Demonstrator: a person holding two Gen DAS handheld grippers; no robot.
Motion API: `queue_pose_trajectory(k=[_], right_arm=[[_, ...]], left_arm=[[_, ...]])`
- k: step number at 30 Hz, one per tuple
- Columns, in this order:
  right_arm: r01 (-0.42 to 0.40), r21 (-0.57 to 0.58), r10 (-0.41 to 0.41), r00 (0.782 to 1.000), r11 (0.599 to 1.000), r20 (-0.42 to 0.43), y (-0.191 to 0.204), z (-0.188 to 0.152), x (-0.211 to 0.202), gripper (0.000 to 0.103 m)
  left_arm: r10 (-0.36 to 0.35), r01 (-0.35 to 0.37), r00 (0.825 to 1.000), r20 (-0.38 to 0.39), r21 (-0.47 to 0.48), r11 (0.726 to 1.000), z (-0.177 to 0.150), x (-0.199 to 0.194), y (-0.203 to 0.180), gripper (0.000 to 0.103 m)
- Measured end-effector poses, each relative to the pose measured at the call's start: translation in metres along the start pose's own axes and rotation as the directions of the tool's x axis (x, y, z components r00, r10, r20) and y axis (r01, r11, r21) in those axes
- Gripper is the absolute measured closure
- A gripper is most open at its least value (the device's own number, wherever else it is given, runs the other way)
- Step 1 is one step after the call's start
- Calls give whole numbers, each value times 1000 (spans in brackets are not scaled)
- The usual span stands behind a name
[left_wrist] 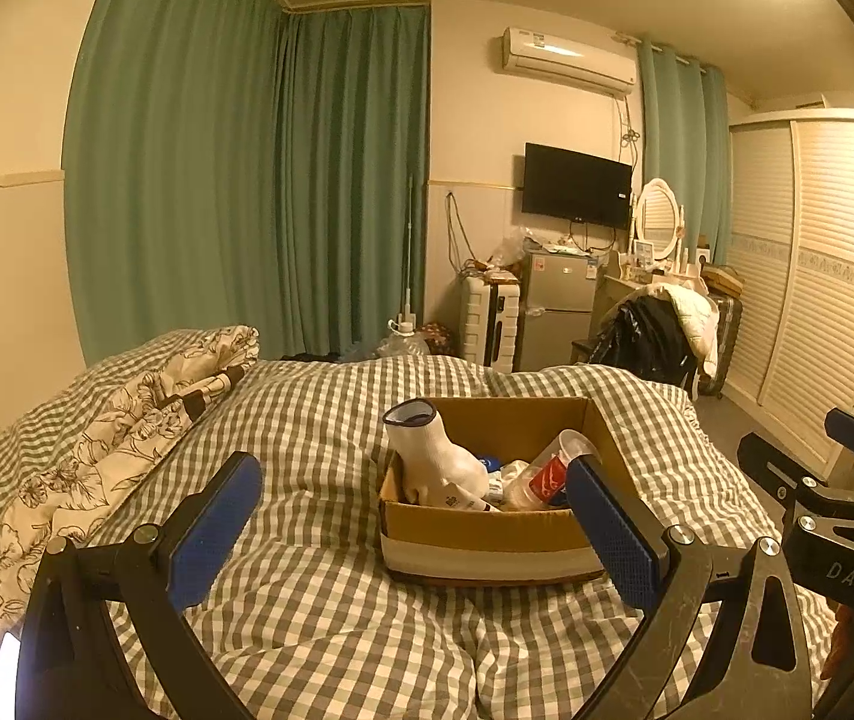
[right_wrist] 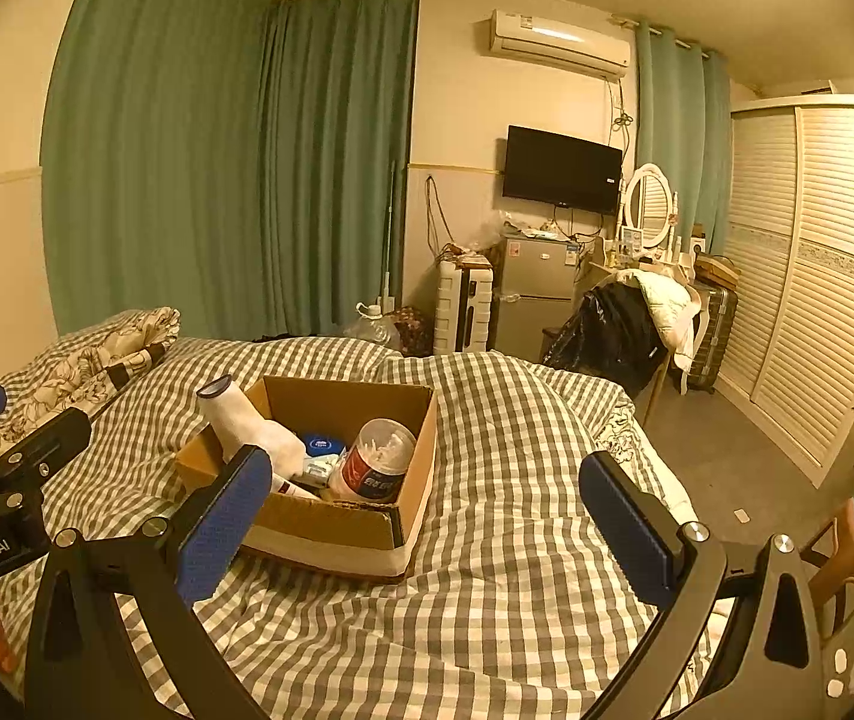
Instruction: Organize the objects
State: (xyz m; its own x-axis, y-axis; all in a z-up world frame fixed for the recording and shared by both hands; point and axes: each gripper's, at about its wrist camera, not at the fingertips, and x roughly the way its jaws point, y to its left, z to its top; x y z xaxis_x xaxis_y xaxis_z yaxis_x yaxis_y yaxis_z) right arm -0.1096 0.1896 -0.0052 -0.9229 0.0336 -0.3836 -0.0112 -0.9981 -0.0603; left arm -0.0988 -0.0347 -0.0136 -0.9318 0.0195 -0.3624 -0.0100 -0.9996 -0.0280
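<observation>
— Checked bedding (left_wrist: 319,420) carries our cardboard box (left_wrist: 487,531), glove (left_wrist: 436,462) and plastic cup (right_wrist: 376,459) inside.
— Our left gripper (left_wrist: 412,534) and right gripper (right_wrist: 427,531) both gape wide, empty.
— We'd pinch the soft glove's cuff; the cup looks light and crushable.

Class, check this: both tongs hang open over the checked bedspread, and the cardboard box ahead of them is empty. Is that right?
Not quite. The cardboard box is not empty: the right wrist view shows a white glove and a clear cup inside. Both tongs, left and right, are open.
</observation>
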Motion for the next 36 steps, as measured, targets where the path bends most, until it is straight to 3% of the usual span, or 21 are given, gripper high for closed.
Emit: queue_pose_trajectory(k=[36], right_arm=[[-8,-7,8,1000,1000,-12,5,-5,5,0]], left_arm=[[7,-7,1000,-7,11,1000,0,-1,1,0]])
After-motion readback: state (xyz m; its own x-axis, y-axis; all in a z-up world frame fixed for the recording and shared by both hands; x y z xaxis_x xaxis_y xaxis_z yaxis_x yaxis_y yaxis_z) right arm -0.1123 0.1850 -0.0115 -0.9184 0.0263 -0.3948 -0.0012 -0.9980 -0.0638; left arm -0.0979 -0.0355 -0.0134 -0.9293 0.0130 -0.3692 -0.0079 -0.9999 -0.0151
